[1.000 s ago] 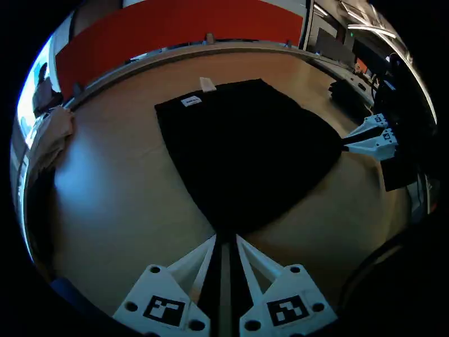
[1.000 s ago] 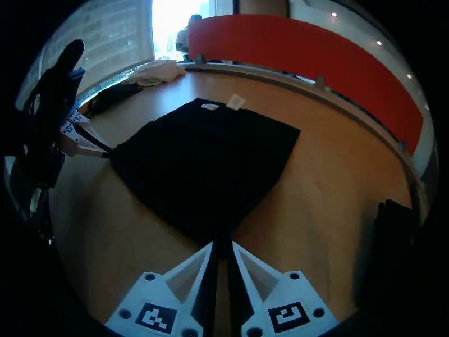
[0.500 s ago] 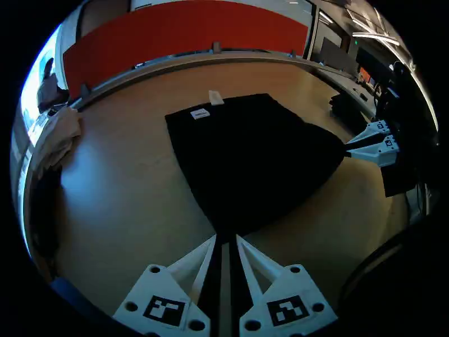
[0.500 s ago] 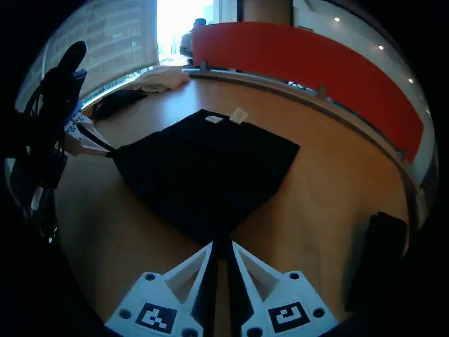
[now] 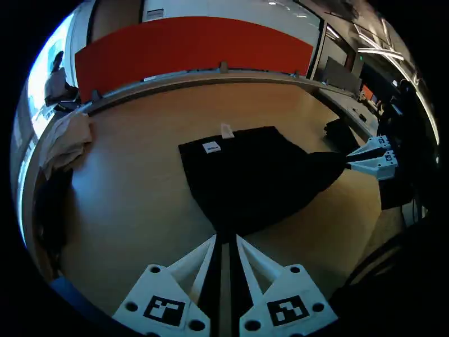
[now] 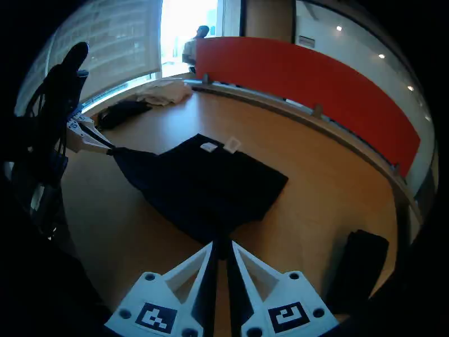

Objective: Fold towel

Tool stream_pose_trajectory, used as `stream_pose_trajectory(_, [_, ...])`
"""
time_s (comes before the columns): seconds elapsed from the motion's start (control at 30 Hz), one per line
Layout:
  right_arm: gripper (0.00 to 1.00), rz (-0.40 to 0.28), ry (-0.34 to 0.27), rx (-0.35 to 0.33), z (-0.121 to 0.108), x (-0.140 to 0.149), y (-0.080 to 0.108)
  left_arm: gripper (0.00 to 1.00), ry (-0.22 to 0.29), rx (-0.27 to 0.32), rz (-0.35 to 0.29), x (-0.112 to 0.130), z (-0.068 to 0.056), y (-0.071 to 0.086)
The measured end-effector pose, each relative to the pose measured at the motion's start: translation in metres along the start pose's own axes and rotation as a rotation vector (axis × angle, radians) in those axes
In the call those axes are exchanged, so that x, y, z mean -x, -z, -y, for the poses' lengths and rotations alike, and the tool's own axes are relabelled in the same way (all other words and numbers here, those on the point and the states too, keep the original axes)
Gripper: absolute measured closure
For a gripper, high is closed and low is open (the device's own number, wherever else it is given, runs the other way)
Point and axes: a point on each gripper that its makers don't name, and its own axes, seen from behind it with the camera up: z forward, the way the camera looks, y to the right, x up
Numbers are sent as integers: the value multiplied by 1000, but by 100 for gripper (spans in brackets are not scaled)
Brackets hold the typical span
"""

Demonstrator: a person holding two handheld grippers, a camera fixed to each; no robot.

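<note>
Left gripper (image 5: 227,237): fingers drawn nearly together, pinching the near corner of the black towel (image 5: 252,174), with only a thin strip of cloth showing between them. Right gripper (image 6: 221,245): same narrow pinch on another near corner. In the right gripper view the left gripper shows far left, fingers level and pointing in toward the towel; the hand behind it is a dark shape and its pose is unreadable. In the left gripper view the right gripper sits far right, also level. The towel is mid-table (image 5: 140,191), its far part flat on the wood and both gripped corners stretched outward. Two white tags (image 5: 212,147) lie at its far edge. Pale cloth (image 5: 67,140) is heaped far left.
</note>
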Motion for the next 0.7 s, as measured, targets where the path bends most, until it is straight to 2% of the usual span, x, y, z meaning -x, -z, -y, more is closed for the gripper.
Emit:
stream_pose_trajectory(0.47, [90, 1, 14, 8, 1, -15, 39, 91, 39, 38, -22, -10, -21, 40])
stream_pose_trajectory(0.7, [90, 10, 14, 9, 0, -12, 40, 91, 47, 48, -23, -8, -26, 44])
